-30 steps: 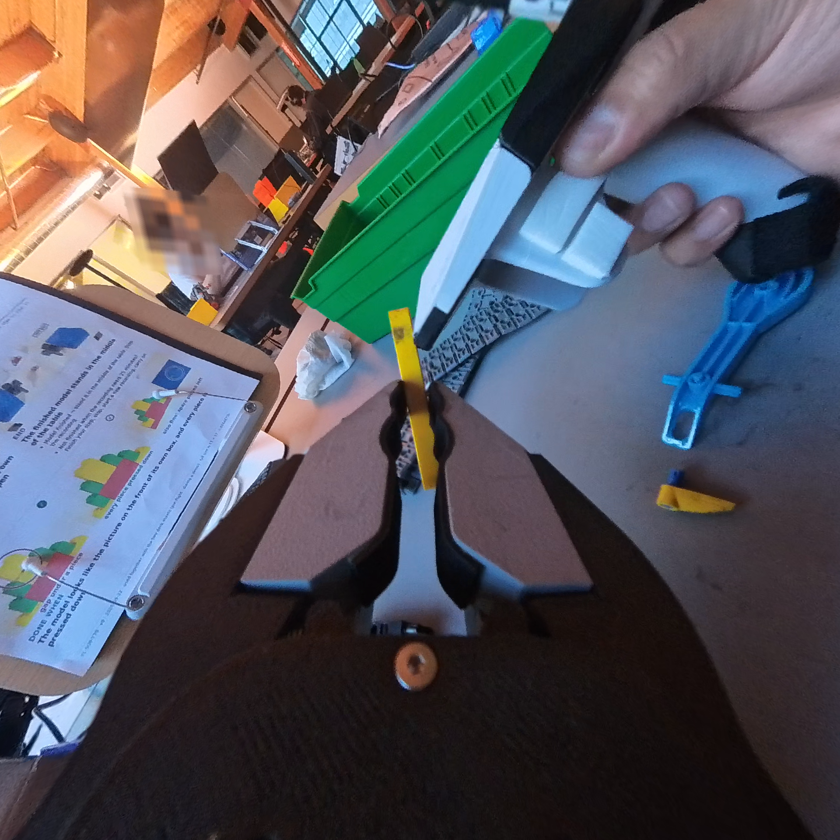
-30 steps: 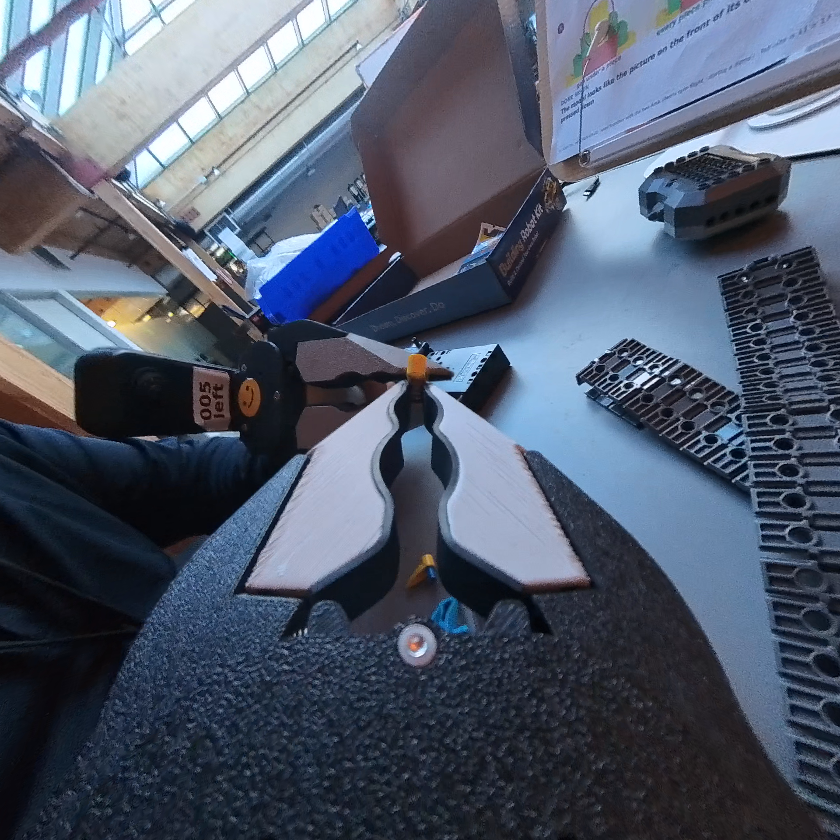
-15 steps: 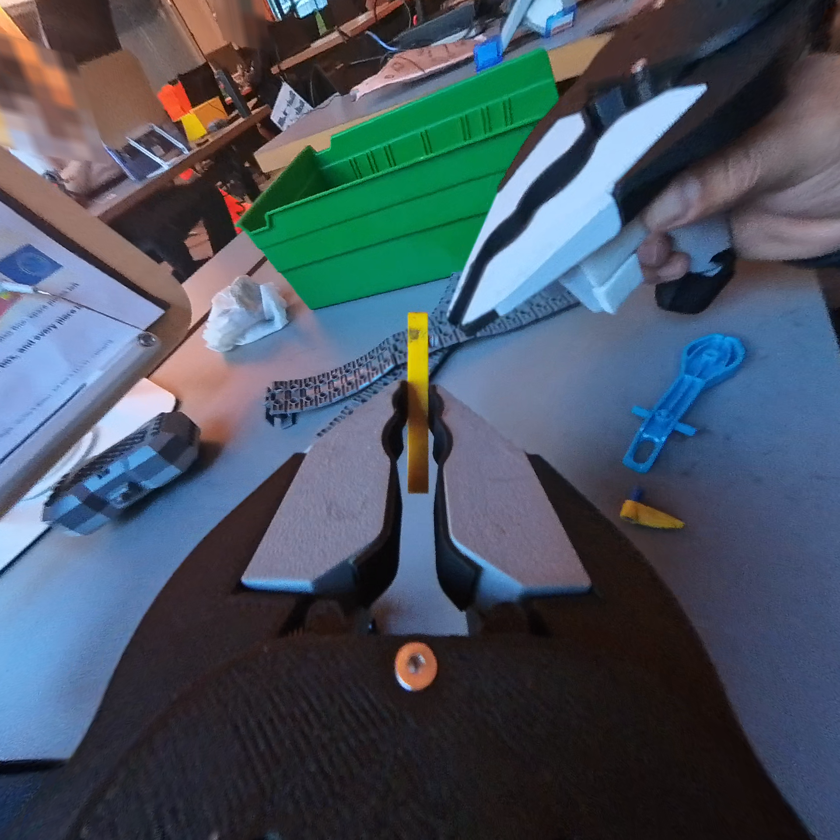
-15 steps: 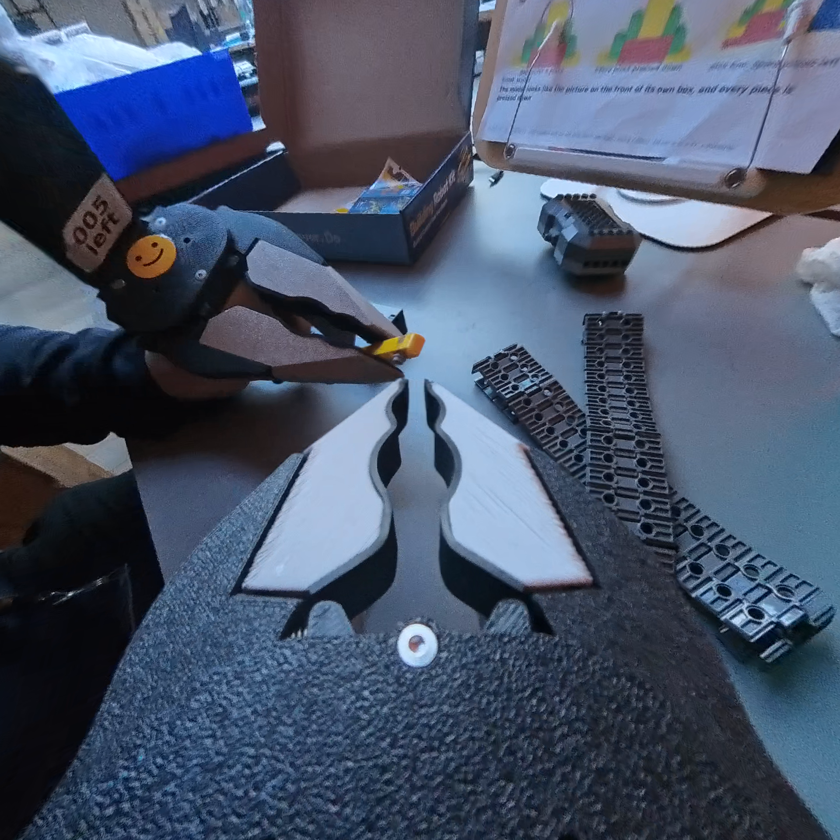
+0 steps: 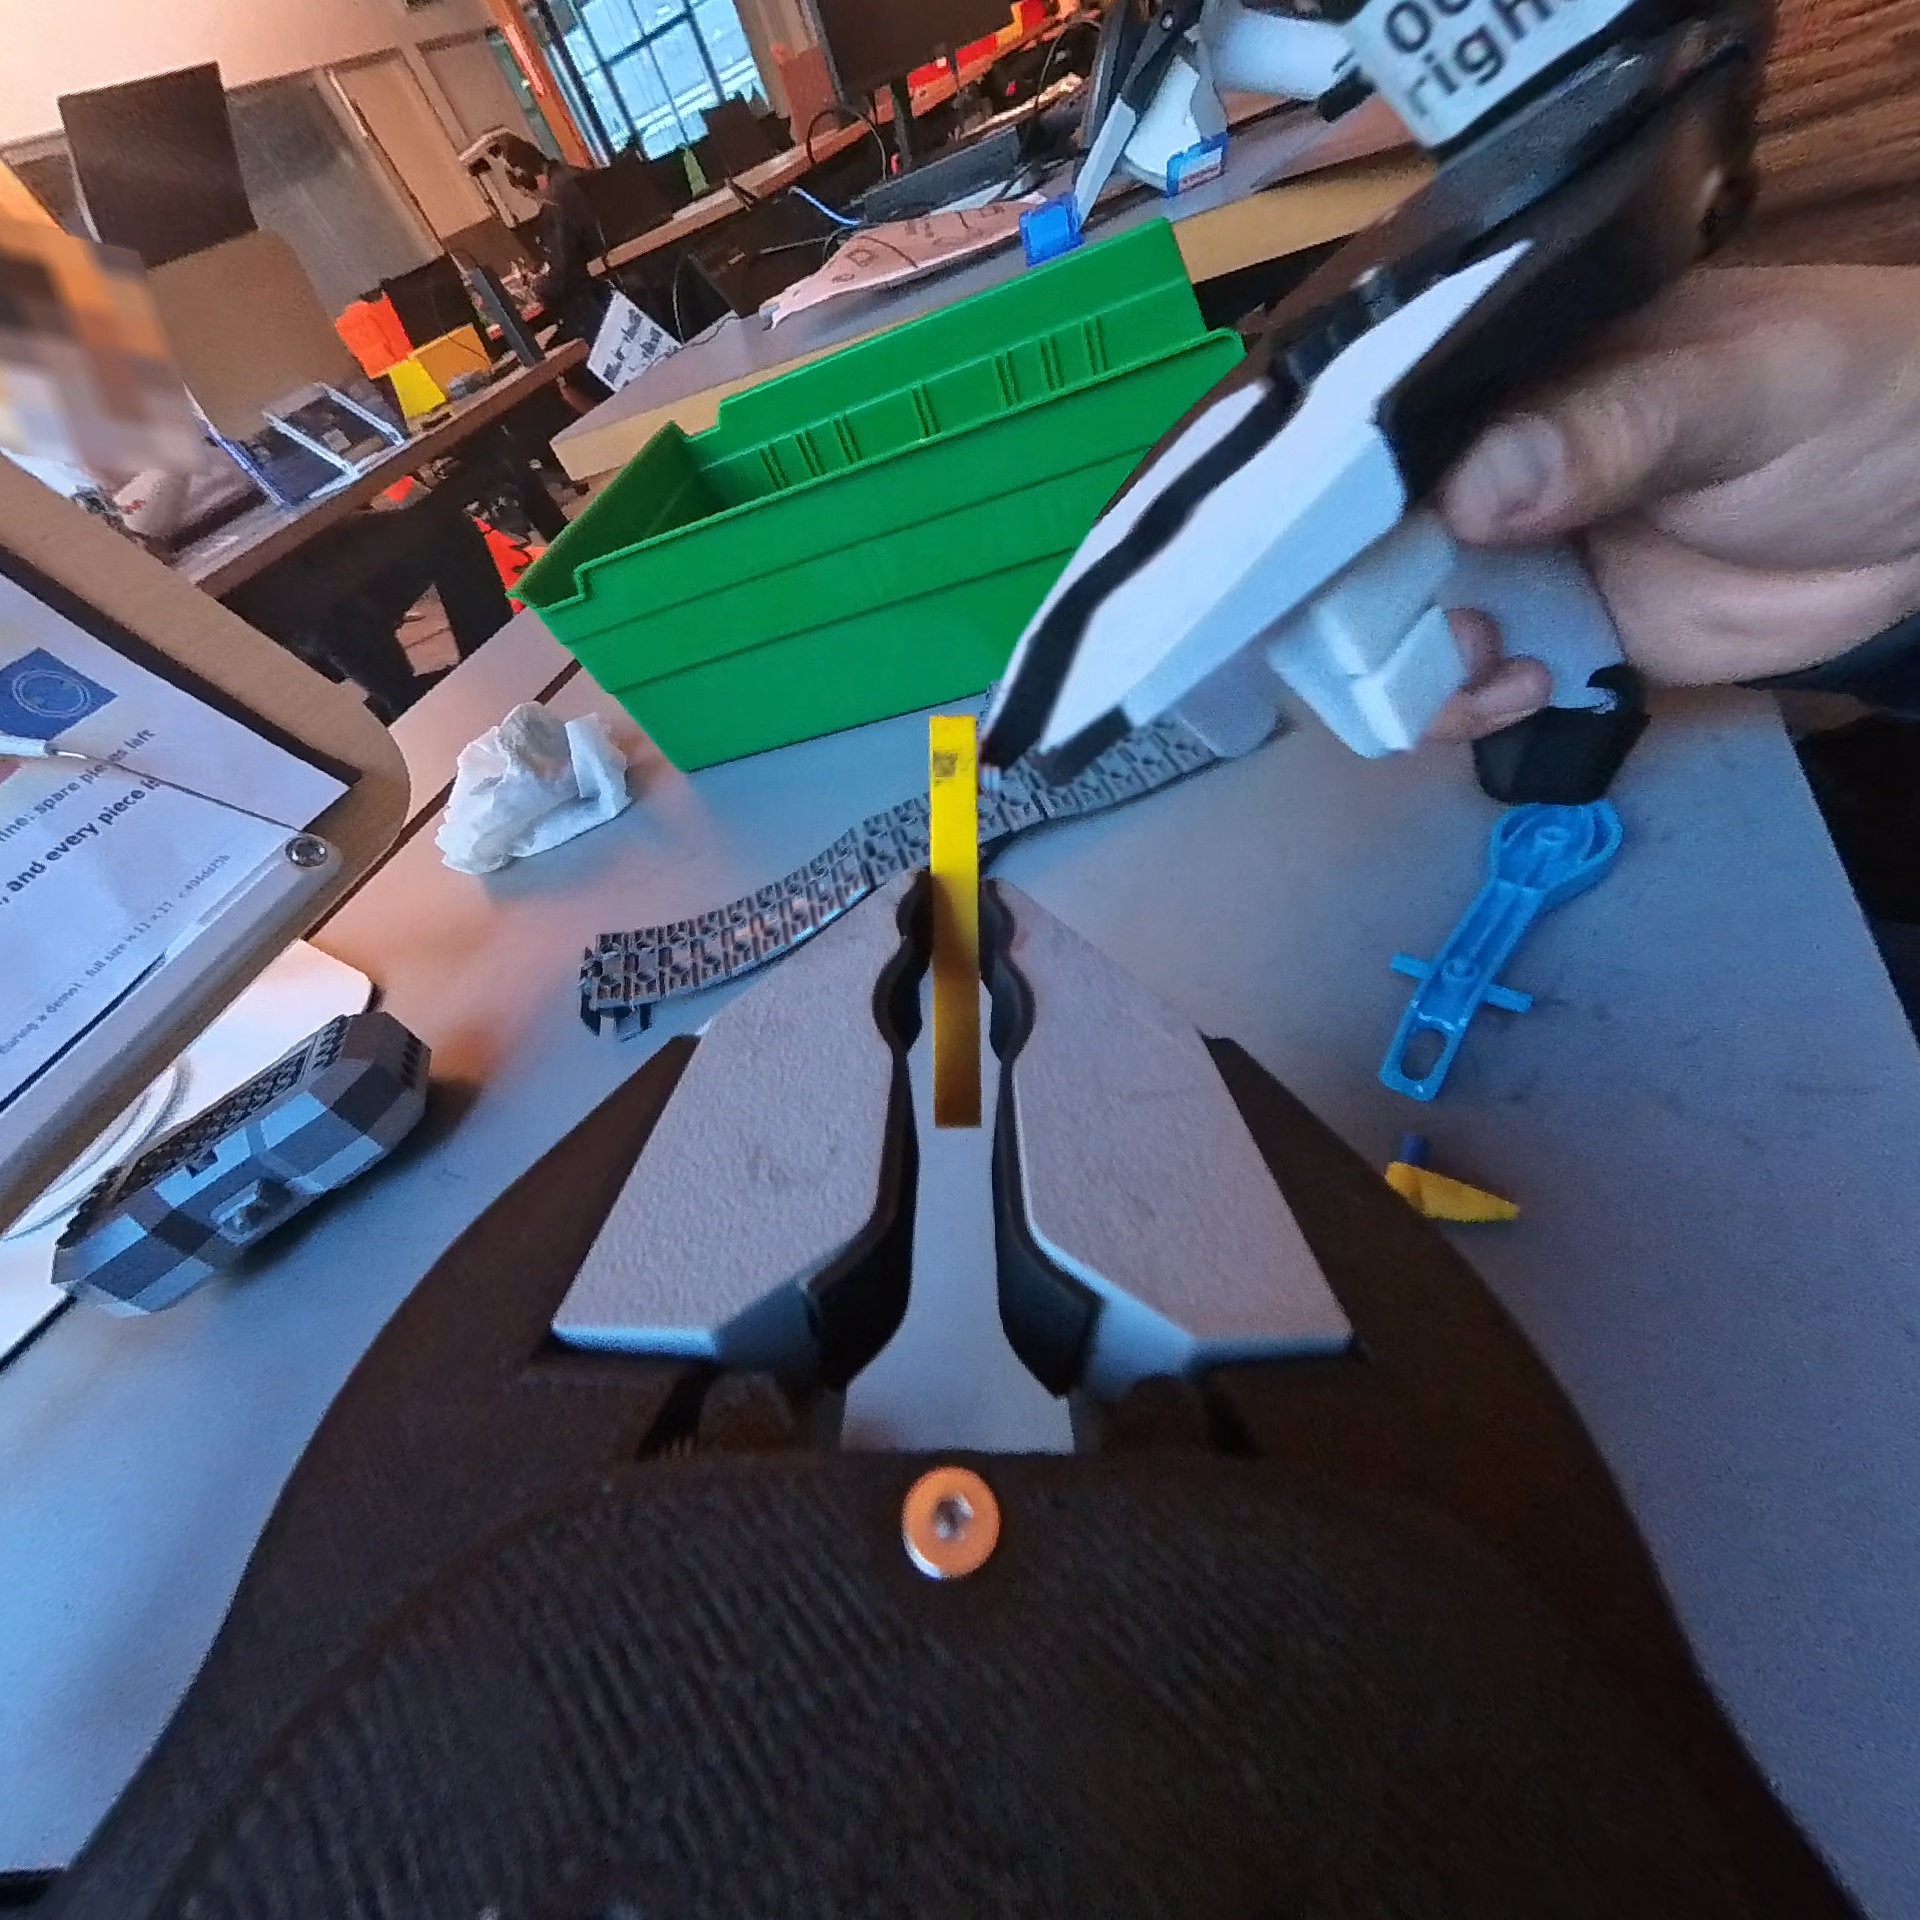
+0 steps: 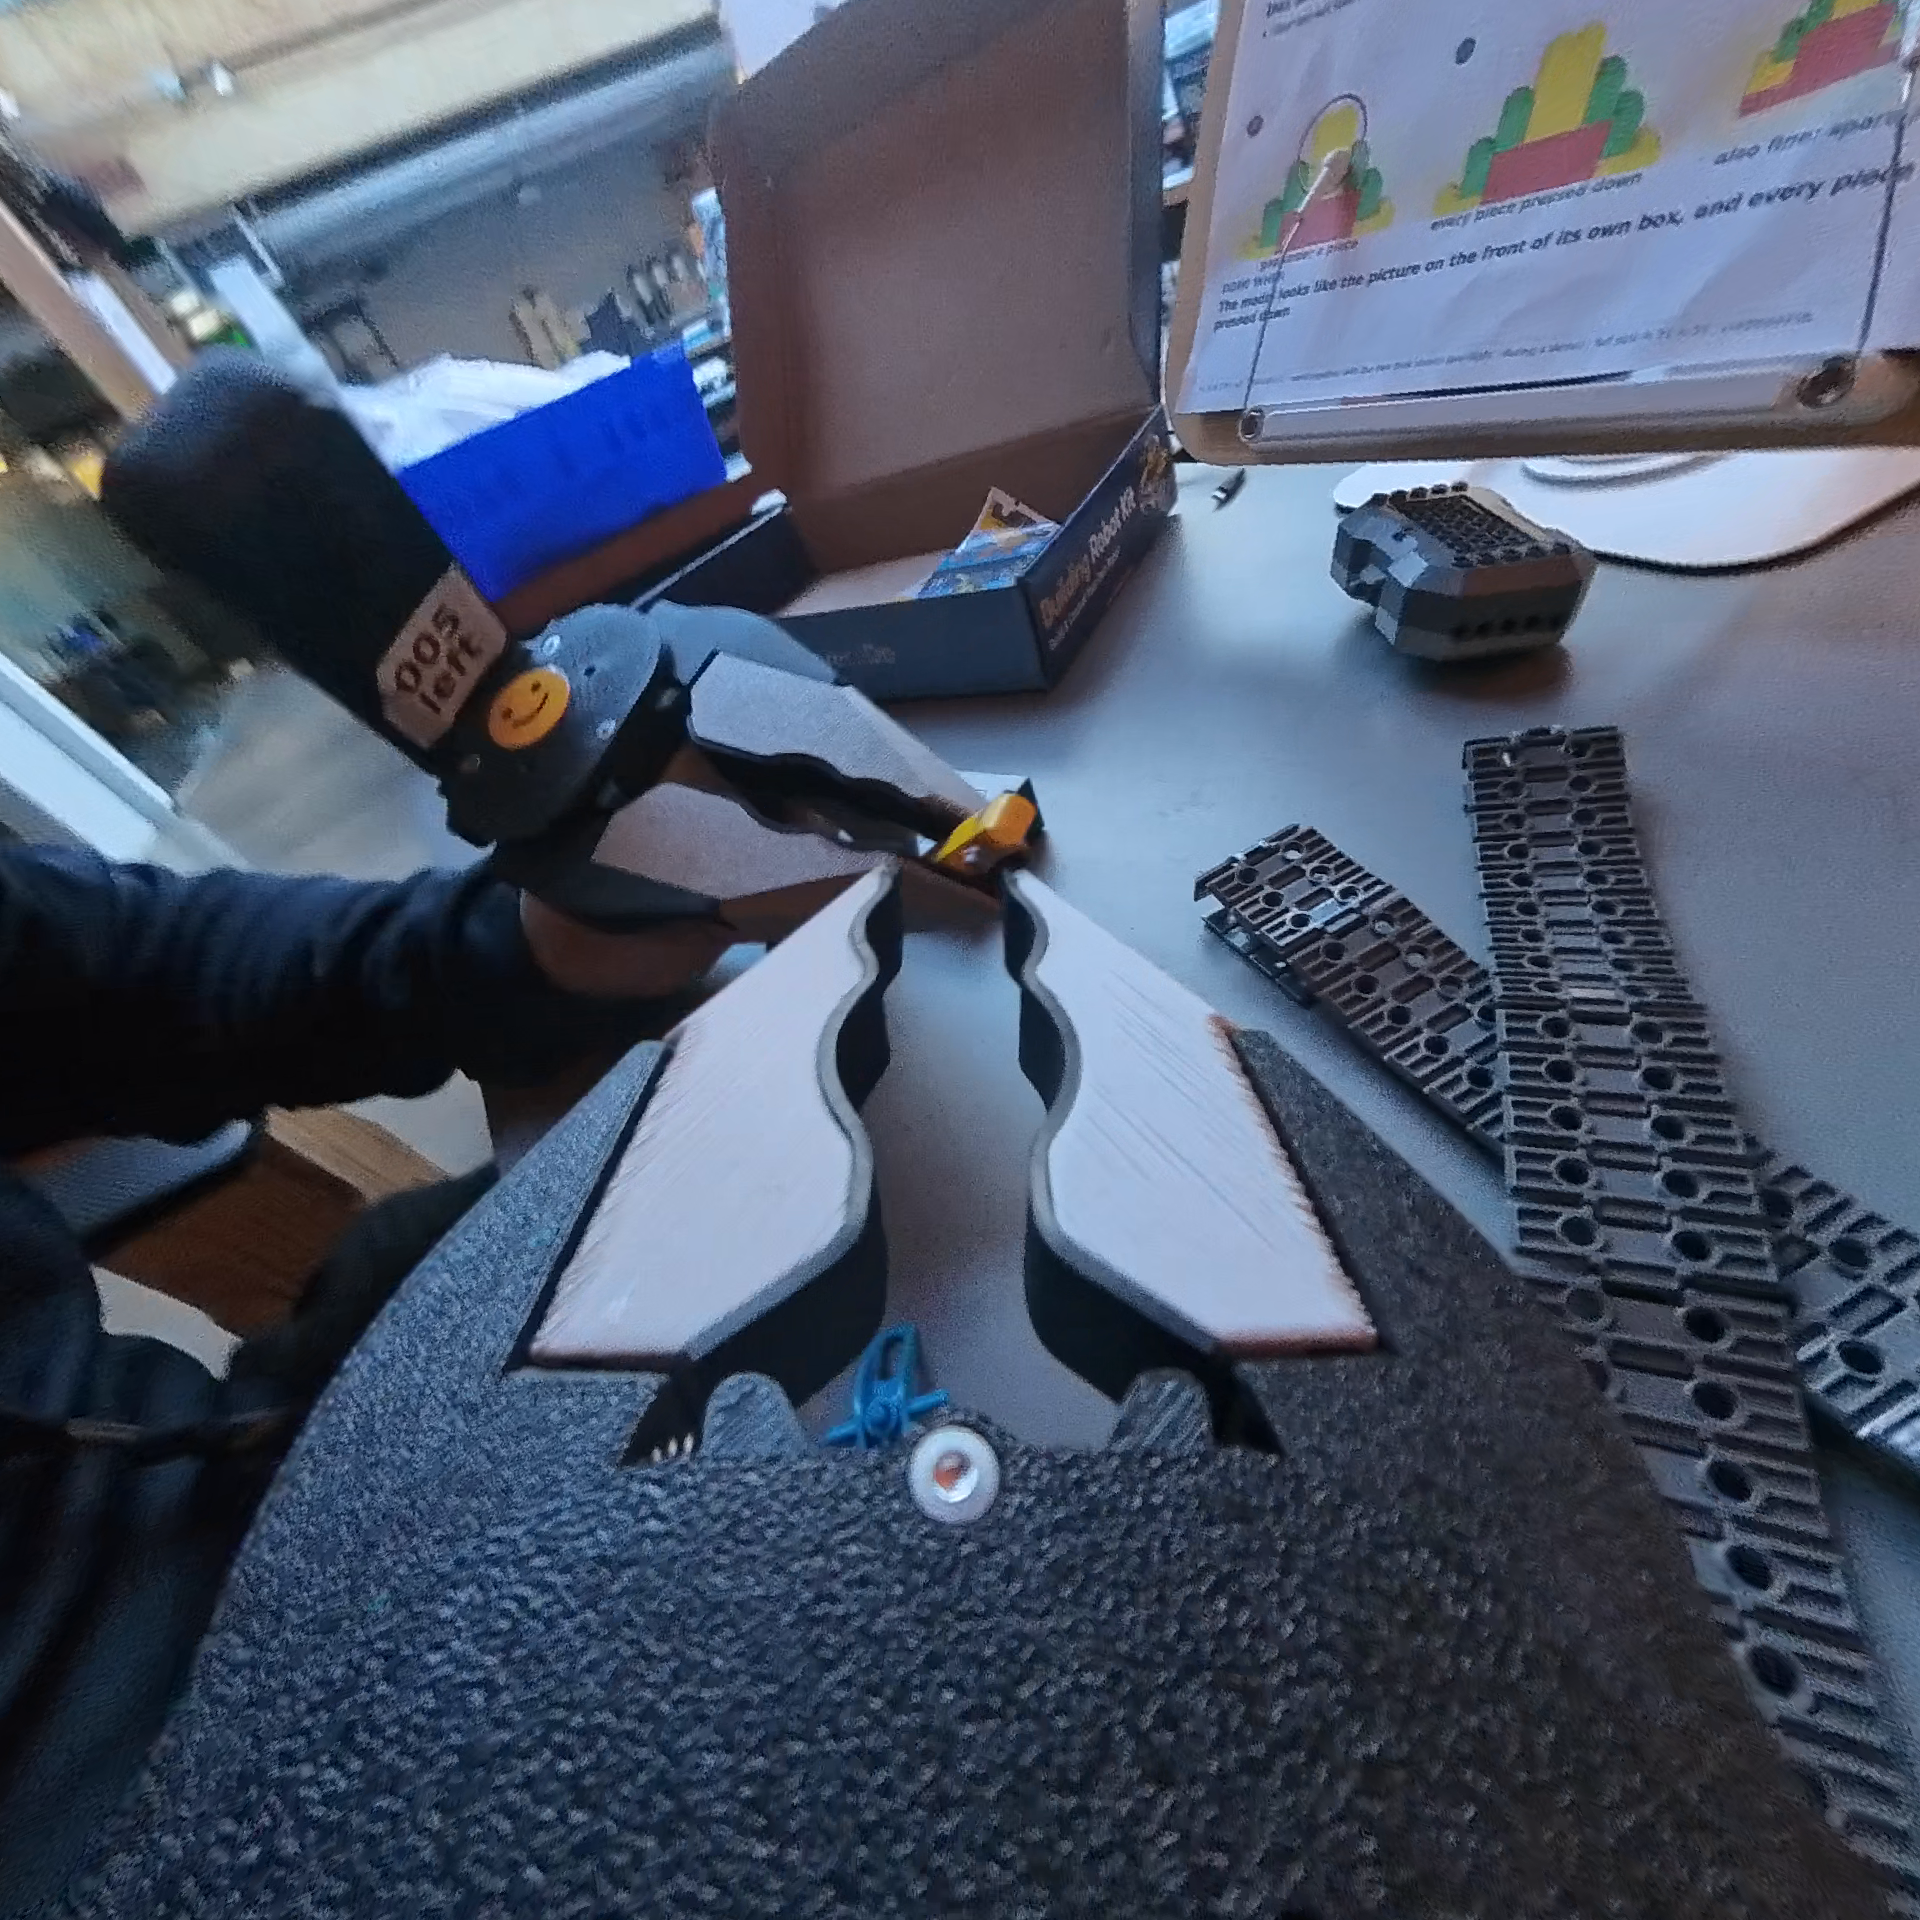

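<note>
right claw (image 6: 951, 883) now wider, empty, near yellow strip (image 5: 954, 883) upright in clamped left claw (image 5: 954, 894)

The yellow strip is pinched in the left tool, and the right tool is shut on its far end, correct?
Not quite. The left tool does pinch the yellow strip, but the right tool is open, its tips apart just short of the strip's end, as the right wrist view shows.
</note>
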Demonstrator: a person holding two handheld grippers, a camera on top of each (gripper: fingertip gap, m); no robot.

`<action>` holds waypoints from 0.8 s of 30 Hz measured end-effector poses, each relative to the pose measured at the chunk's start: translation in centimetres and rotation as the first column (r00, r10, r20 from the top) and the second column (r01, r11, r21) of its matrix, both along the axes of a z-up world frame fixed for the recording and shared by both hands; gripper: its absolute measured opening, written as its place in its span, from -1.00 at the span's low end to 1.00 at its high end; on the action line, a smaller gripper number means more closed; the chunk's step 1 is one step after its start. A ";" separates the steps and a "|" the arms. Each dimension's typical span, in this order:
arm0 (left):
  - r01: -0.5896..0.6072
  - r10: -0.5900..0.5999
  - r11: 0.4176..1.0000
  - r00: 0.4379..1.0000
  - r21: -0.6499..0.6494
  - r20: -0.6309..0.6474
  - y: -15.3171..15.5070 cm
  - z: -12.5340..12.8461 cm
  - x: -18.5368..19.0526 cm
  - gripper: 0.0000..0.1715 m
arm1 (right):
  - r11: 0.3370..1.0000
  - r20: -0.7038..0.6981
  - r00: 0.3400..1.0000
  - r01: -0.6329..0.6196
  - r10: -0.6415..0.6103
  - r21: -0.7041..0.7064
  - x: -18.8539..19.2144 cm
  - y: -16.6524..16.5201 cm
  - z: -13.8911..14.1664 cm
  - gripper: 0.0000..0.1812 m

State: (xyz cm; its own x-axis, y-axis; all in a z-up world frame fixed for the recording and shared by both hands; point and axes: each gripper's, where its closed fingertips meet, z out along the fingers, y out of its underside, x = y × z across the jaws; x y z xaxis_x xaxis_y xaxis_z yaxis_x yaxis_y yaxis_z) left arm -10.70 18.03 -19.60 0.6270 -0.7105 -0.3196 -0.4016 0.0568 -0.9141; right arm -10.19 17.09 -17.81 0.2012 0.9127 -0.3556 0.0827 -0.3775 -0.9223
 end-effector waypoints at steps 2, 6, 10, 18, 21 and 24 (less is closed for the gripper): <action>0.002 -0.002 1.000 1.000 0.015 -0.013 -0.1 0.0 0.2 -0.93 | 0.998 -0.035 0.999 0.011 -0.013 -0.061 0.1 0.5 0.1 -0.84; -0.001 0.001 1.000 1.000 0.026 -0.030 -0.1 0.0 0.3 -0.93 | 0.989 -0.091 0.996 -0.008 -0.005 -0.145 0.0 0.5 0.1 -0.93; -0.035 0.040 0.997 0.996 0.065 -0.078 0.1 -0.1 0.0 -0.93 | 0.987 -0.085 0.996 -0.014 0.001 -0.158 -0.2 0.6 0.0 -0.95; -0.036 0.047 0.994 0.993 0.106 -0.105 -0.1 0.2 0.1 -0.93 | 0.993 -0.072 0.997 -0.026 0.018 -0.118 -0.6 0.3 0.1 -0.94; -0.038 0.047 0.995 0.994 0.093 -0.098 0.0 0.2 0.0 -0.93 | 0.996 -0.063 0.998 -0.033 0.028 -0.088 -0.7 0.0 0.2 -0.96; -0.018 0.026 0.997 0.993 0.071 -0.113 -0.2 -0.3 0.2 -0.93 | 0.998 0.007 0.998 -0.059 0.059 -0.017 -0.6 -0.3 -0.3 -0.97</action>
State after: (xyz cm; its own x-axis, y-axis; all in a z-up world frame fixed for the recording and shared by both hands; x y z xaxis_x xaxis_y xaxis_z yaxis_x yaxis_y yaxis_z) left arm -10.54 17.87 -19.93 0.5991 -0.6702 -0.4381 -0.5048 0.1086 -0.8564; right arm -10.79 16.79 -18.10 0.1502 0.9170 -0.3696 0.1118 -0.3872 -0.9152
